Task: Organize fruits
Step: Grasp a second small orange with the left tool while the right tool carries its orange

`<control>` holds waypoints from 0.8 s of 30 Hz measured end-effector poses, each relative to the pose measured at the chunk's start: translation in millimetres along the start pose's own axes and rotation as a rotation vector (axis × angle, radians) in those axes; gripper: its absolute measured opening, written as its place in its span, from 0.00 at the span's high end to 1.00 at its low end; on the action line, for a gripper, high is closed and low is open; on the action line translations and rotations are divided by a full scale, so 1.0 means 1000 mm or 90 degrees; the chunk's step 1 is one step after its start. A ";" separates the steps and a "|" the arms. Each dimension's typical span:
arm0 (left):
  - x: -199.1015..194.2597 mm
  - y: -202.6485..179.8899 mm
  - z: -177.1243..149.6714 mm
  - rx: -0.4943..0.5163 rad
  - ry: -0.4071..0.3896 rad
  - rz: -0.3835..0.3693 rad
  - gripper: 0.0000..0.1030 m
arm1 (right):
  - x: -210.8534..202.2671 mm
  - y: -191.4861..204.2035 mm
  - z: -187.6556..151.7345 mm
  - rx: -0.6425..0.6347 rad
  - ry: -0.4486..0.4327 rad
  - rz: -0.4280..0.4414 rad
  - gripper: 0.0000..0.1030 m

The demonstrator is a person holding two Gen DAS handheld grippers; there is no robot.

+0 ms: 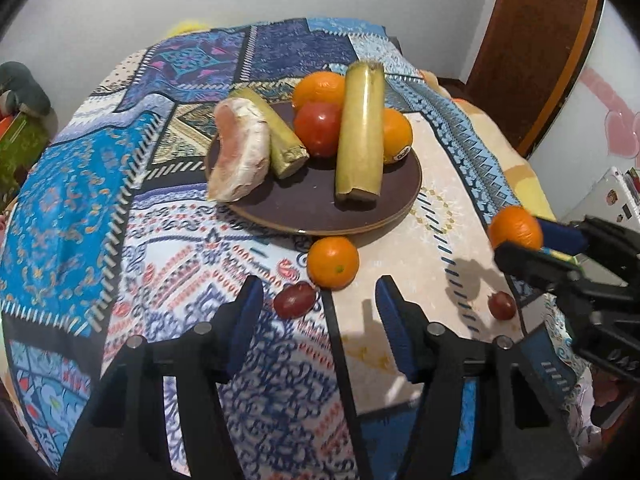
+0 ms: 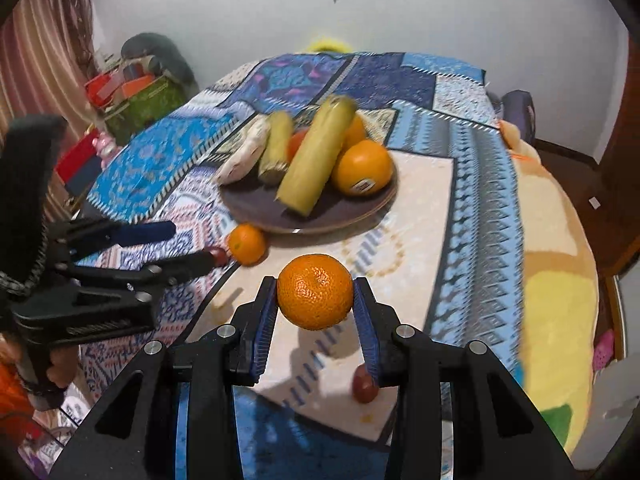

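above the pale panel of the bedspread [image 2: 420, 200], the right gripper [image 2: 316, 292] is clamped on a mandarin [image 2: 315, 291], blue pads pressed to both its sides and the fruit lifted off the cloth, its shadow lying below. from that gripper the dark plate [image 2: 360, 212] sits toward twelve o'clock, a shade to eleven, so the carry looks to be straight ahead and slightly left. the mandarin is round, with no long axis to line up; its stem dimple faces up. on the plate the long sugarcane piece [image 2: 316, 156] runs from one o'clock down to seven, leaving bare rim nearest the gripper, which i'd judge the likeliest landing spot.

the left gripper [image 1: 320, 312] hangs with its fingers apart, holding nothing. a second mandarin [image 1: 333, 262] lies at its twelve o'clock, just off the plate edge, and a red grape [image 1: 295, 300] near its left fingertip. another grape [image 1: 502, 305] rests at its three o'clock, nearer the right hand.
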State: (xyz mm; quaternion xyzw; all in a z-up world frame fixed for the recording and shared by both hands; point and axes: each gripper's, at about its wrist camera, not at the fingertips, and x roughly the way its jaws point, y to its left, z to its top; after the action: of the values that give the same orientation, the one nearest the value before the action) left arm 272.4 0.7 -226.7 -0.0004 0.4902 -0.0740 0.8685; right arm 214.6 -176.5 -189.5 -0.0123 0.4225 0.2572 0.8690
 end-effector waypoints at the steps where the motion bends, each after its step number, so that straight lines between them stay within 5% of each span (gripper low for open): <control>1: 0.005 -0.001 0.002 0.002 0.005 -0.002 0.48 | 0.000 -0.002 0.002 0.002 -0.002 -0.002 0.66; 11: 0.039 -0.007 0.013 0.012 0.032 -0.011 0.67 | 0.014 -0.017 0.009 0.014 0.001 0.006 0.66; 24: 0.003 0.005 0.012 -0.001 -0.013 -0.021 0.67 | 0.022 -0.015 0.025 0.008 -0.007 0.006 0.66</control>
State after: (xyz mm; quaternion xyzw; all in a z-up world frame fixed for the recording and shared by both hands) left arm 284.8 4.7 -223.3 -0.0096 0.4815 -0.0878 0.8720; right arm 250.5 -173.6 -192.7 -0.0033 0.4195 0.2584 0.8702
